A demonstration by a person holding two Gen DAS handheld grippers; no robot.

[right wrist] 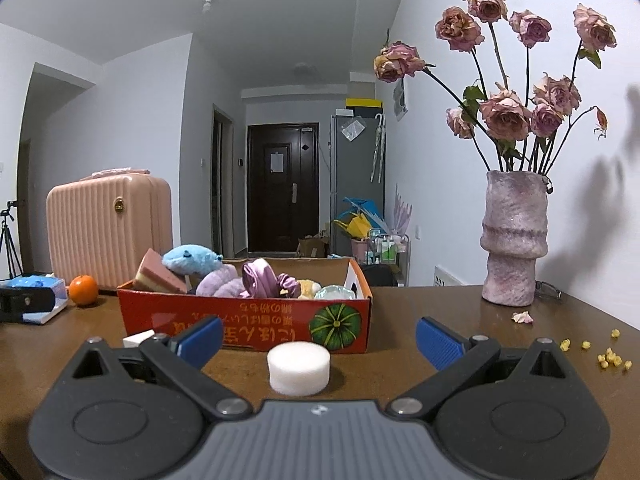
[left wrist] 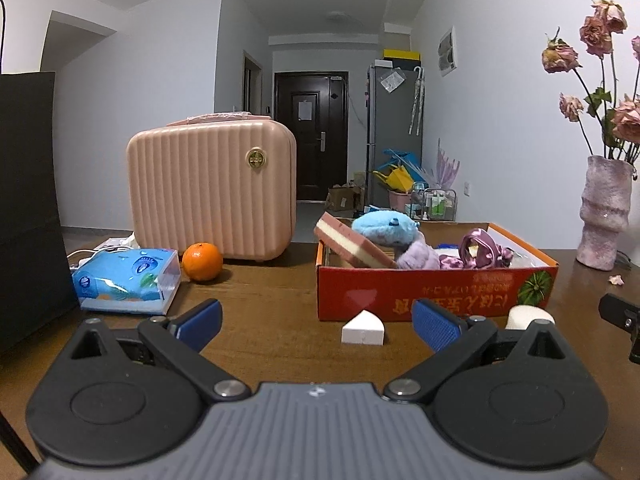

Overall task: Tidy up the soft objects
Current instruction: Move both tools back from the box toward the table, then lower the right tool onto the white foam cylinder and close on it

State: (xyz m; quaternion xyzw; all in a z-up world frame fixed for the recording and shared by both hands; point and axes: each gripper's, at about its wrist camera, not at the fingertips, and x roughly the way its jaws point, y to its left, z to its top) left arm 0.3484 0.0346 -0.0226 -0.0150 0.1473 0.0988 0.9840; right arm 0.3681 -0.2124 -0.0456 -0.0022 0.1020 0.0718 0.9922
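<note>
While both pairs of jaws stood wide and empty, the left gripper (left wrist: 316, 322) faced a white wedge sponge (left wrist: 363, 328), the right gripper (right wrist: 318, 340) a white round sponge (right wrist: 299, 368), both near the red box (right wrist: 248, 320) with upside-down yellow writing.

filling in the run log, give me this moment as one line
left gripper: open, wedge sponge between fingers | right gripper: open, round sponge between fingers | both sponges on table, outside red box
</note>
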